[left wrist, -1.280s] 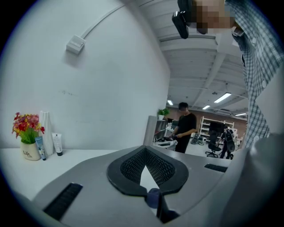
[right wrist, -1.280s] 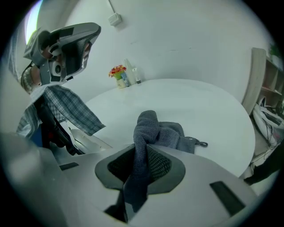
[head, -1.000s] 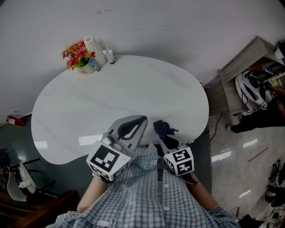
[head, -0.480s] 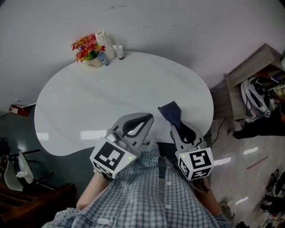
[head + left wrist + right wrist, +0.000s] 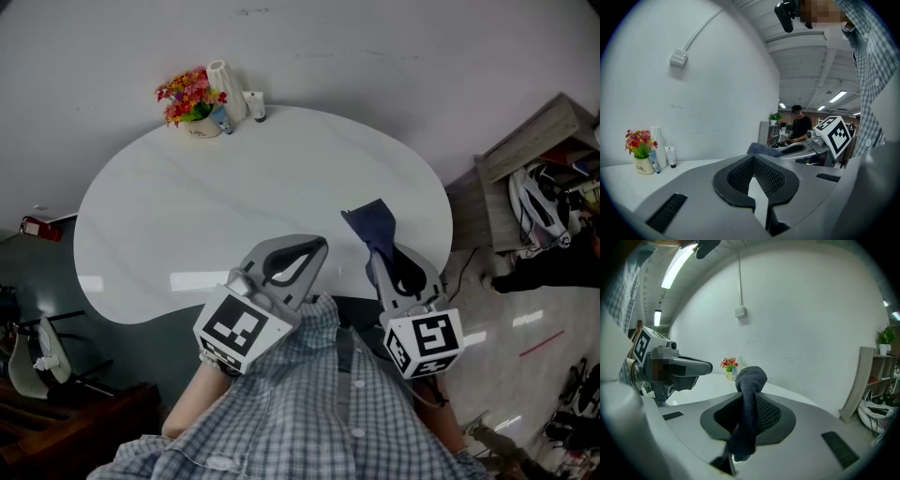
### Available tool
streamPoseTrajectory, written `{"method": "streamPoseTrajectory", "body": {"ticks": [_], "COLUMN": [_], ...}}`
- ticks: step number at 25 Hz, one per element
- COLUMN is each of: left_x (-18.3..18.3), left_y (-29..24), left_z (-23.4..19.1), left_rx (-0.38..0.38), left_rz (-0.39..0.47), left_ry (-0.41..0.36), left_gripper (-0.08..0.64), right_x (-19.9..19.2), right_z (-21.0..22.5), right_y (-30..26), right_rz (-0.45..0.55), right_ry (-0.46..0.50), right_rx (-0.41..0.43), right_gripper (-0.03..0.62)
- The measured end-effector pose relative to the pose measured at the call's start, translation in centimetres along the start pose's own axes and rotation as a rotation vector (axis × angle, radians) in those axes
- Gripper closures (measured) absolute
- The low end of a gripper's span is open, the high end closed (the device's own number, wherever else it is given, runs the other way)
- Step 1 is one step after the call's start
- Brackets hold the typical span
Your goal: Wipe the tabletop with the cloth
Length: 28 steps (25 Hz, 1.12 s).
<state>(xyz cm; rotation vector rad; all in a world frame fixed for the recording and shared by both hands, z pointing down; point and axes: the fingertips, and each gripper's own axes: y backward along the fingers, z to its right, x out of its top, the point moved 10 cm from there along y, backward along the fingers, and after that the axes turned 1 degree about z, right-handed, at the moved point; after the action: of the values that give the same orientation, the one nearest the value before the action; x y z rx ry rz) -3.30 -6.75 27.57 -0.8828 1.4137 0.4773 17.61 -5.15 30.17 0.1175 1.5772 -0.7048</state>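
My right gripper (image 5: 386, 255) is pinching the cloth (image 5: 368, 223), pointing at 11 o'clock over the tabletop (image 5: 216, 197). My left gripper (image 5: 311, 249) is resting shut, empty.

Dim, fisheye-warped views; glare streaks the tabletop (image 5: 192, 279).

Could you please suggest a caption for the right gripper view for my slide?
Right gripper shut on a dark cloth, with the white tabletop and a flower pot beyond.
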Motion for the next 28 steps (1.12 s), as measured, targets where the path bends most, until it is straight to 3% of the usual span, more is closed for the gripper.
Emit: {"method": "streamPoseTrajectory", "body": {"ticks": [28], "left_x": [-0.42], "left_y": [0.35], "left_z": [0.3], "left_rx": [0.003], "left_rz": [-0.002], "left_ry": [0.016], "left_gripper": [0.554], "right_x": [-0.4], "right_z": [-0.53], "right_y": [0.03], "right_rz": [-0.027], "right_ry": [0.021], "right_rx": [0.007], "right_gripper": [0.529]}}
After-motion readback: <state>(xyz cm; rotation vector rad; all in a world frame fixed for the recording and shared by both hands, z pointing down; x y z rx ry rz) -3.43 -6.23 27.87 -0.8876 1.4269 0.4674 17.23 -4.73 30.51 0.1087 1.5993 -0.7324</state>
